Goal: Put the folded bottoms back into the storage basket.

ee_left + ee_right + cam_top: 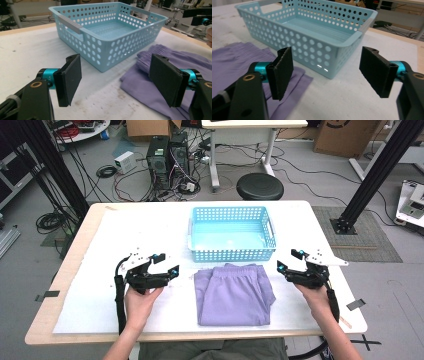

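Observation:
A folded lilac garment with an elastic waistband lies on the white table cover, just in front of an empty light-blue perforated basket. My left gripper hovers to the garment's left, jaws open with nothing between them. My right gripper hovers to its right, jaws open and empty as well. In the left gripper view the garment lies right of the basket, behind my own open gripper. In the right gripper view the garment lies left of the basket, beyond my open gripper.
The table has a wooden rim around the white cover. Beyond its far edge stand a black stool, computer towers with loose cables, and black frame posts at both sides.

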The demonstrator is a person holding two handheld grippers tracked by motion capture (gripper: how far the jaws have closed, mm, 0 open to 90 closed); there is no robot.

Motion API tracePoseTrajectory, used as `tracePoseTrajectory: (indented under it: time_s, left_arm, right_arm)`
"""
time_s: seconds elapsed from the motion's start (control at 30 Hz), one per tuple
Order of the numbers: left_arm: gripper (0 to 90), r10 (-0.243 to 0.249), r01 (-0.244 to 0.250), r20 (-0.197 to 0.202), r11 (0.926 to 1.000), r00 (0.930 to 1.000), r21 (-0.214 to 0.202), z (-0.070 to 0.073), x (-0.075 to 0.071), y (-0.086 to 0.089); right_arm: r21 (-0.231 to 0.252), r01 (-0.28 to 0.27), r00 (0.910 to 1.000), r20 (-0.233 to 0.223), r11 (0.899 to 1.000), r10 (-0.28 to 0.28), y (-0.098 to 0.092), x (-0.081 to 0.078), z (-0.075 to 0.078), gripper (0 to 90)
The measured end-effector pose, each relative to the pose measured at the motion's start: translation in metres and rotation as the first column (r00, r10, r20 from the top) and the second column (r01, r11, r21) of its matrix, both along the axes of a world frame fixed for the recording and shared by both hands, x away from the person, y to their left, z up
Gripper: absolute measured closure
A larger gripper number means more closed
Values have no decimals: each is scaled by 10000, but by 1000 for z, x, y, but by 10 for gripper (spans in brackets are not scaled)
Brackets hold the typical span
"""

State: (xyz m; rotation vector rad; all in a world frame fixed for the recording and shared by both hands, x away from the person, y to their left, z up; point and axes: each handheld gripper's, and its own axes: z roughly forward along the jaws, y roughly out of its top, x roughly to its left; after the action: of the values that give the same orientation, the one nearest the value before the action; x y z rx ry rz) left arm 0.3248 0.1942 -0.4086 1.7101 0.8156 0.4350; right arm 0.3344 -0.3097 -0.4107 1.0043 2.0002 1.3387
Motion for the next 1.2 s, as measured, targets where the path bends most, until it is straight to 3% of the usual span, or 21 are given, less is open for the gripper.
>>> tracePoseTrajectory:
  time_s: [0.1, 0.23, 0.47, 0.73, 0.93, 1.2]
  left_arm:
    - [263, -243, 244, -113, 9997, 9996, 103, -1, -5, -3]
    - [263, -445, 451, -265, 9986, 9987, 260, -5, -11, -7]
    - [264, -435, 442, -157, 9977, 9989, 506, -9, -22, -14]
    - [290, -284, 277, 71, 9955, 9996, 907, -13, -34, -24]
    - [294, -542, 575, -347, 9933, 9979, 1002, -19, -41, -32]
    - [301, -852, 941, -816, 9892, 9930, 1120, -26, -47, -45]
  right_arm:
    - [-65, -335, 9993, -159, 9994, 334, 5, -6, 1, 211]
    - [297, -506, 9942, -933, 9983, 531, 8, -9, -2, 207]
    - [134, -666, 9880, -1385, 9977, 678, 9, -18, -8, 208]
    - [22, -485, 9897, -1348, 9988, 484, 13, -31, -11, 209]
    - [-36, -667, 9861, -1526, 9978, 654, 17, -39, -14, 211]
    - [-239, -541, 9838, -1721, 9982, 492, 23, -50, -18, 211]
